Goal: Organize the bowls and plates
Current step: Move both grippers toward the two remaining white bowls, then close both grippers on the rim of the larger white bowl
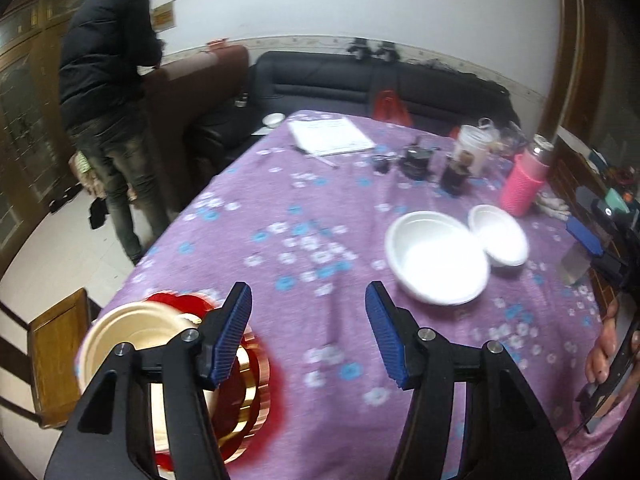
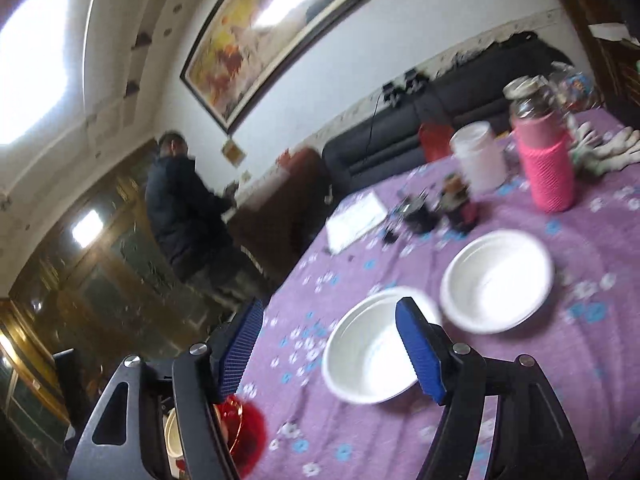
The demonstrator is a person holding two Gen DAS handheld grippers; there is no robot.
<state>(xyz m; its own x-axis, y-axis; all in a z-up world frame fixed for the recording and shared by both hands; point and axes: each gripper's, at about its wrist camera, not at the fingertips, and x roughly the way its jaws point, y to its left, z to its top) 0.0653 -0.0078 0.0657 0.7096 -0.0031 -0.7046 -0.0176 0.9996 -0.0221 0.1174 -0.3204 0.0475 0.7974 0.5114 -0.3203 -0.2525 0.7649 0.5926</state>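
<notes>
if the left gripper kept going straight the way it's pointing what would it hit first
Probably just the purple tablecloth: the left gripper is open, with bare cloth between its fingers. The larger white bowl sits off to the right of that line, though depth is hard to judge.

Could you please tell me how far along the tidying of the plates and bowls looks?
Done: a cream plate sits on the red plates at the table's near corner. In hand: nothing; both grippers are open and empty. Left: two white bowls lie side by side, unstacked.

Purple floral tablecloth carries two white bowls, red-gold plates, pink bottle.
</notes>
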